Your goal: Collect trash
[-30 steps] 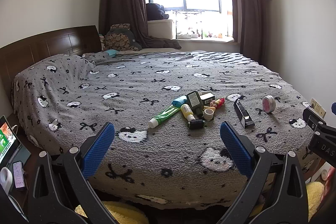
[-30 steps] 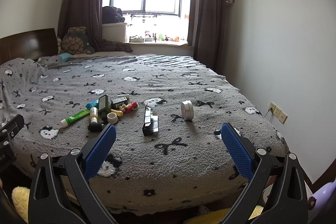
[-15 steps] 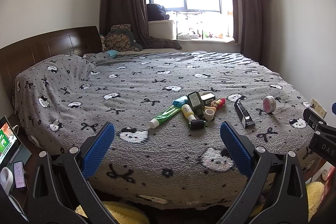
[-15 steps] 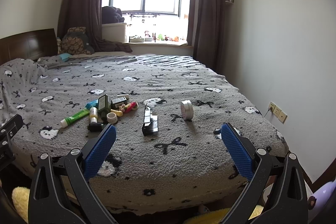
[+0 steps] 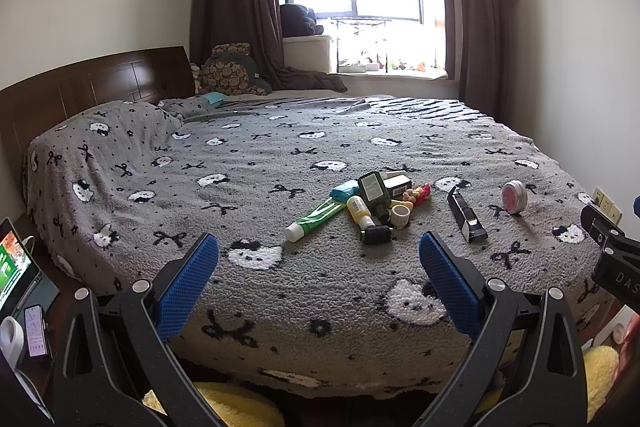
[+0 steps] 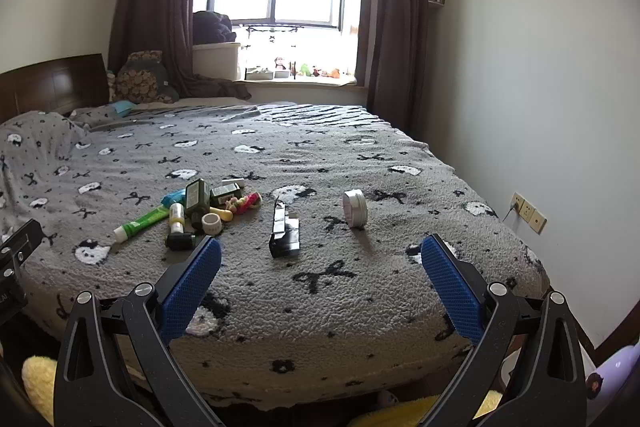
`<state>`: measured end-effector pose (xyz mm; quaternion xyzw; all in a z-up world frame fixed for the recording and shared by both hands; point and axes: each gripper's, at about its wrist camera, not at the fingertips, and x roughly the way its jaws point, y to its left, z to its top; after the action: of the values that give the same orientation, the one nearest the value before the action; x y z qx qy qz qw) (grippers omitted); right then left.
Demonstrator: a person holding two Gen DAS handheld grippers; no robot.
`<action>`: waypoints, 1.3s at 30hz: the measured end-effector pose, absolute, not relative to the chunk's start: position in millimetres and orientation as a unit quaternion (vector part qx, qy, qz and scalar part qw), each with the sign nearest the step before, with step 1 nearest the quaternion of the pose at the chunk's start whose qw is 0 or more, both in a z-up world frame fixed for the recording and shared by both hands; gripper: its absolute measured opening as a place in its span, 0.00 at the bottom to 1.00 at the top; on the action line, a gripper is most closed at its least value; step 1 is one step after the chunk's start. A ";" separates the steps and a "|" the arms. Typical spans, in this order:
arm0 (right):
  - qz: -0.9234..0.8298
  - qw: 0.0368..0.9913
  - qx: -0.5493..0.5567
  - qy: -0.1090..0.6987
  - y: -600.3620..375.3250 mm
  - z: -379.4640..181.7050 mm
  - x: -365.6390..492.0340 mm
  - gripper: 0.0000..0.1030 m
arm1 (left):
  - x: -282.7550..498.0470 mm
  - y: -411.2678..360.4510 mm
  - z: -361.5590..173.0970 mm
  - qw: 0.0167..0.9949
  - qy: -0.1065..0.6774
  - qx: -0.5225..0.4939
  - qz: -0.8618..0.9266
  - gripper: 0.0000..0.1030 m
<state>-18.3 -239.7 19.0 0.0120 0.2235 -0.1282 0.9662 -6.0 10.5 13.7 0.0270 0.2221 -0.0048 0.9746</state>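
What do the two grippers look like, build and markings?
Both match: the left gripper and right gripper each have two black angular arms with triangular cut-outs and silver bolt heads, tipped with blue textured pads. White lettering "DAS" shows on the right gripper's body in the left wrist view. No cables or sleeves visible.

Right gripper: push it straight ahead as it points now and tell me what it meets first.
Probably the black box lying on the grey bedspread, slightly toward the left finger. The open right gripper holds nothing; the round tin sits farther back. Depth is hard to judge.
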 end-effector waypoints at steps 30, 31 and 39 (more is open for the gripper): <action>-0.067 0.944 0.029 0.322 -253.3 -95.4 114.7 0.97 | 139.7 36.5 -102.2 0.939 0.339 0.063 -0.002 0.92; -0.068 0.941 0.021 0.330 -252.0 -98.6 124.8 0.97 | 150.8 36.4 -106.7 0.936 0.347 0.066 -0.006 0.92; -0.063 0.923 0.039 0.378 -260.0 -125.0 196.5 0.97 | 229.7 37.2 -135.1 0.913 0.398 0.086 -0.040 0.92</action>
<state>196.5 -260.0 -125.0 0.0395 0.3781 -0.0629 0.9228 229.7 37.2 -135.1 0.0863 0.3978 -0.0400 0.9125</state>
